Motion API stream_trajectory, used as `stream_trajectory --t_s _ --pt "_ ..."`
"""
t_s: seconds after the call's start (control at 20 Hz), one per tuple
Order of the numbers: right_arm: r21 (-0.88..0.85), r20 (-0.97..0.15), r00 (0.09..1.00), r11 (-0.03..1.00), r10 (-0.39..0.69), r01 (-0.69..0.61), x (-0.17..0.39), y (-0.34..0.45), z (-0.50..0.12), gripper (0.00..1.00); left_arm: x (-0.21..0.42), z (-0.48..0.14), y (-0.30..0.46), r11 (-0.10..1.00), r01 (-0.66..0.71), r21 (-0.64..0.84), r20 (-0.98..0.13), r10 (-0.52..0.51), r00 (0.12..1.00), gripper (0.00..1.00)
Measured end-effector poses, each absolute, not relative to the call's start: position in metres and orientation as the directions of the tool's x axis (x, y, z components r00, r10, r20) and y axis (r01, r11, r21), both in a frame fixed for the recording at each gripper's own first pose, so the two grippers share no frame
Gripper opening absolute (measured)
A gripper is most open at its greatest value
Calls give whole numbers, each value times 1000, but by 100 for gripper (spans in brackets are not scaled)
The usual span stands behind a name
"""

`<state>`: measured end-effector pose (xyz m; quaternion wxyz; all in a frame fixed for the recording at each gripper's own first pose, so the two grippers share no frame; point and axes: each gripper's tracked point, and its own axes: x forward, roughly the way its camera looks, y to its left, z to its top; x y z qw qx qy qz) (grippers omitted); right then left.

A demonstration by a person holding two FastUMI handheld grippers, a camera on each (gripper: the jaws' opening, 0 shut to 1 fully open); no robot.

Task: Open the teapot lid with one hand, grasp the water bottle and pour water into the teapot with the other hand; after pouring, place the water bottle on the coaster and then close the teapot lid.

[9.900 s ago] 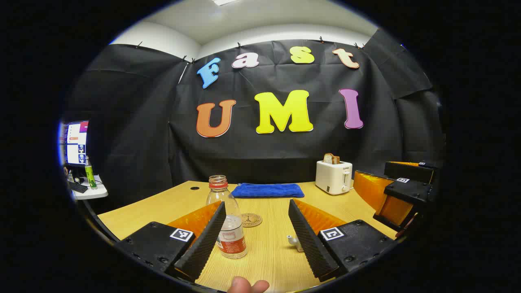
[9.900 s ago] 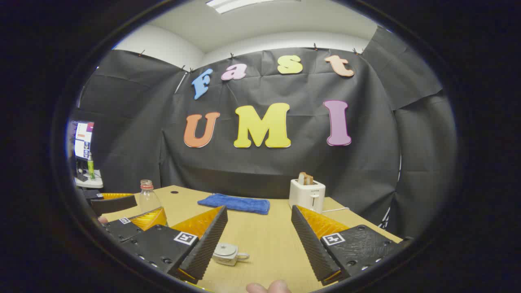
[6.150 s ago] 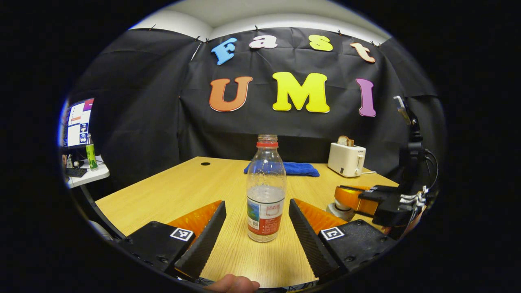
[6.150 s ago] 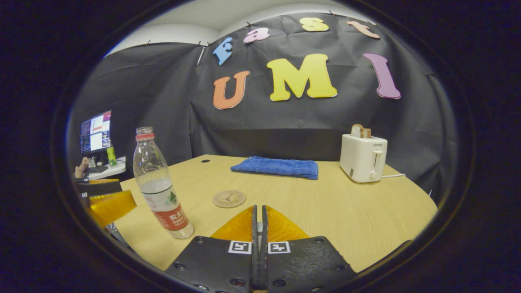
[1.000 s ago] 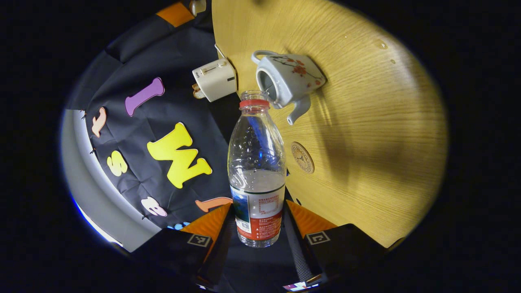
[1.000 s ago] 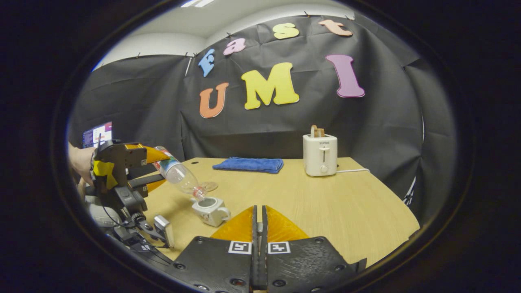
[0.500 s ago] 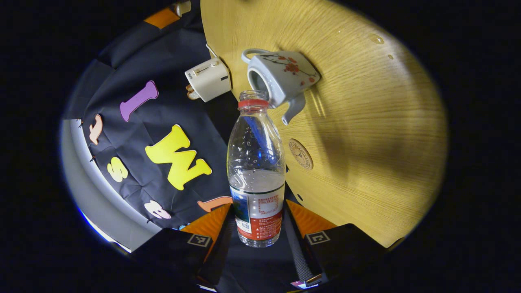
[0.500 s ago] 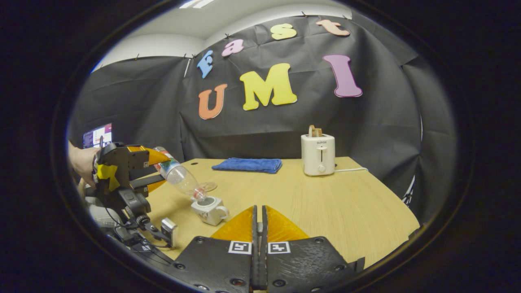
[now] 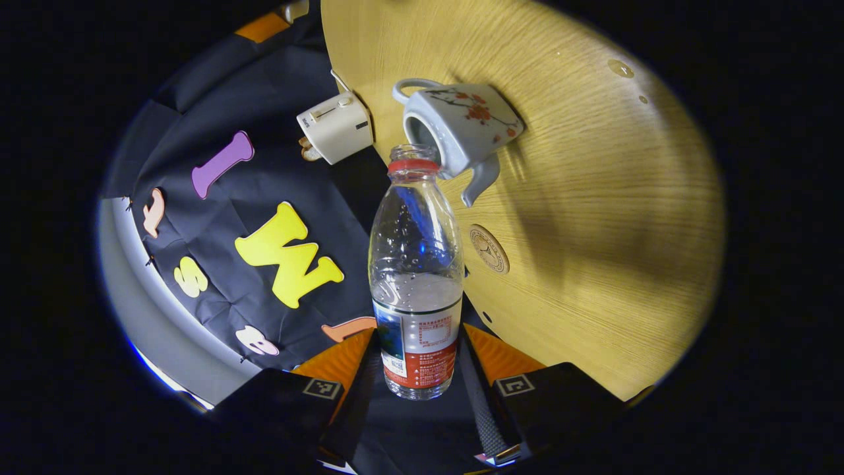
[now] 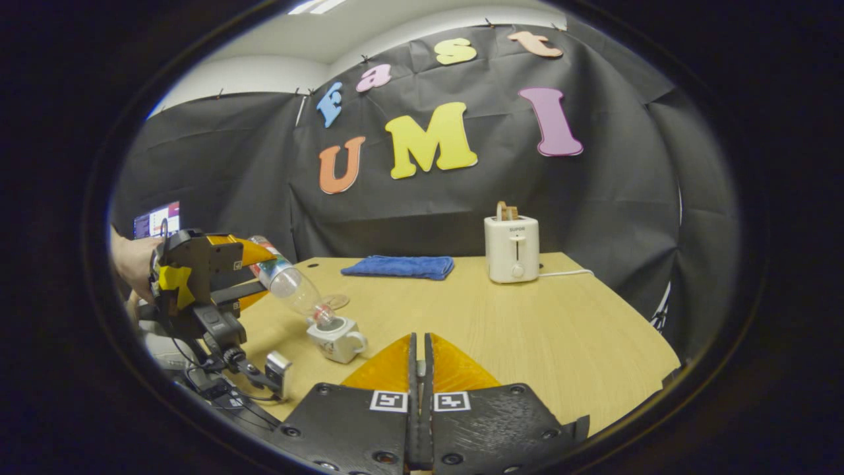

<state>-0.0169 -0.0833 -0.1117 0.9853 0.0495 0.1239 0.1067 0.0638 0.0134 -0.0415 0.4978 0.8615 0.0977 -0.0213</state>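
- The small white ceramic teapot with the red flower print [image 9: 465,125] sits on the light wooden table [image 9: 593,218] with its lid off, so the round opening is bare. In the right gripper view it's at the near left part of the table [image 10: 337,339].
- The clear plastic water bottle with a red neck ring and a red-and-white label [image 9: 415,277] is tipped mouth-down, with the mouth right over the teapot's opening. There's water inside the bottle; I can't make out an actual stream.
- The left gripper [image 9: 417,369] is pinching the bottle at the label, one finger pressed on each side. From the right gripper view you can see that gripper [image 10: 217,270] and the hand [image 10: 132,260] holding it at the left, with the bottle [image 10: 290,284] slanting down to the pot.
- The round wooden coaster [image 9: 489,239] lies flat on the table close to the spout, nothing on it.
- The right gripper [image 10: 419,369] has its fingers pressed together, held above the near edge of the table, well apart from the teapot. Can't tell if the lid is between them.
- Farther back: a folded blue towel [image 10: 399,266] and a white toaster with bread in it [image 10: 512,247], both near the wall.
- A lit monitor [image 10: 157,220] shows way off to the left.
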Motion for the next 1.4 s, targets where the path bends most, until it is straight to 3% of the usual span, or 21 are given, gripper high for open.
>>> stream_trajectory --t_s 0.75,1.15,1.25,1.4 --pt "116 -229 950 975 213 -191 -17 -84 -109 0 61 -38 9 -436 192 879 -153 124 980 70" --pt "97 -215 954 977 208 -191 -14 -75 -97 0 60 -22 20 -100 187 977 -178 99 979 69" --pt "95 -214 954 977 210 -193 -13 -71 -95 0 61 -15 25 -24 141 990 -138 95 986 70" --pt "91 -225 950 975 217 -202 -9 -63 -93 0 65 -13 41 162 145 976 -160 88 983 70"
